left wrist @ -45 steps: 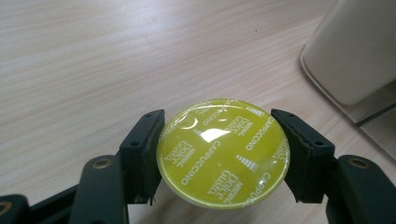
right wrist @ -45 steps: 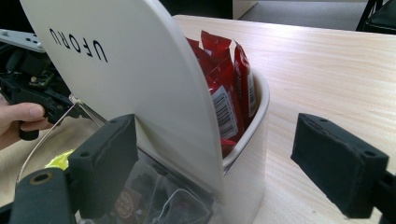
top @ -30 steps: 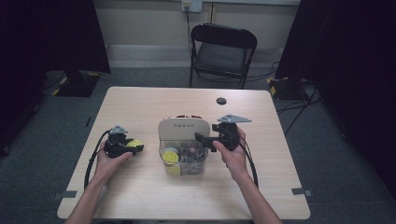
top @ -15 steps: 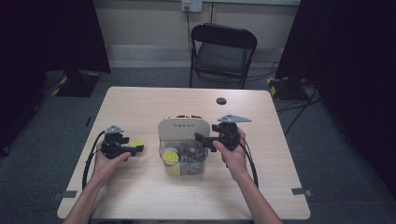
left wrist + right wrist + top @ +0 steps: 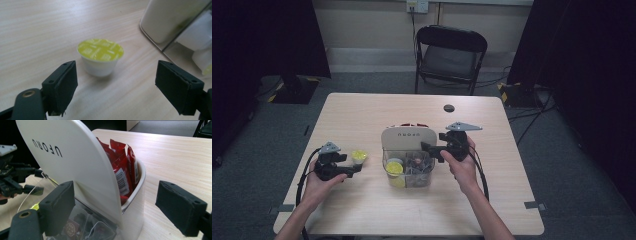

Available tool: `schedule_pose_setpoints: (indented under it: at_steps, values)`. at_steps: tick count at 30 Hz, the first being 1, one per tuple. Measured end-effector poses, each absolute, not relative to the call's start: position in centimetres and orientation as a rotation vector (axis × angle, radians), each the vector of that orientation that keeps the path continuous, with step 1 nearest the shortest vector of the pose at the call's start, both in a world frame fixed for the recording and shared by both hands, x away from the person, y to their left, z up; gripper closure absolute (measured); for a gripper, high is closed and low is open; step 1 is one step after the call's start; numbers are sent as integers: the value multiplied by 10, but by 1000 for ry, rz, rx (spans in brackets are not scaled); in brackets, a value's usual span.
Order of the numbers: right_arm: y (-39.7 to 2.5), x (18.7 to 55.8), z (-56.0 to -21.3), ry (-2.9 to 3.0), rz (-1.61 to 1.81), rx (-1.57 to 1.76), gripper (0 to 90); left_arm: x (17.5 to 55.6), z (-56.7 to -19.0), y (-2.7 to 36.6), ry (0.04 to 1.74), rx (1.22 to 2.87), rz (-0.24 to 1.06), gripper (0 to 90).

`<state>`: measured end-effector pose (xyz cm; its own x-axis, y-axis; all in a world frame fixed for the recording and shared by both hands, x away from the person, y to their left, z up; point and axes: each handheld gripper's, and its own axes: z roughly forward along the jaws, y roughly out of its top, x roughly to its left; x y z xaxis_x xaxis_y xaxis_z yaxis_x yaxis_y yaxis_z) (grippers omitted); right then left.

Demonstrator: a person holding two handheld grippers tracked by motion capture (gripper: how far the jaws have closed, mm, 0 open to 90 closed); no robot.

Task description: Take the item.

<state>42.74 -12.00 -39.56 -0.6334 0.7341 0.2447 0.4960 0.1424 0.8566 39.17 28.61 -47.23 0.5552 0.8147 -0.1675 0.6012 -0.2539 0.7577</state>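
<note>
A small white capsule cup with a yellow-green foil lid (image 5: 100, 59) (image 5: 359, 156) stands upright on the table just ahead of my left gripper (image 5: 125, 86) (image 5: 354, 168). That gripper is open, its jaws wide apart and short of the cup, touching nothing. A white organizer box with a raised lid (image 5: 408, 138) (image 5: 75, 162) sits mid-table; its clear front section (image 5: 408, 171) holds a yellow-lidded capsule (image 5: 394, 168) and darker ones, and its back holds red sachets (image 5: 122, 167). My right gripper (image 5: 115, 206) (image 5: 428, 148) is open at the box's right side, empty.
A small black round object (image 5: 449, 108) lies on the table behind the box. A black folding chair (image 5: 451, 55) stands beyond the far table edge. Bare wooden tabletop (image 5: 362, 115) stretches to the left and behind the box.
My left gripper has drawn back slightly toward the near edge, leaving the yellow-lidded cup standing just ahead of it. The right gripper has stayed by the box.
</note>
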Motion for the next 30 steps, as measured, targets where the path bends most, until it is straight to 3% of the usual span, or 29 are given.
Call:
schedule_pose_setpoints:
  at_steps: [10,16,30]
  values:
    - [-124,424,-389,2199,1514,1163,217,380,-488,275,1120,2076,351,180]
    - [-121,426,-382,2222,1552,1122,288,379,-497,272,1100,2133,448,181]
    - [-117,419,-371,2242,1630,1063,400,378,-502,275,1075,2101,476,147]
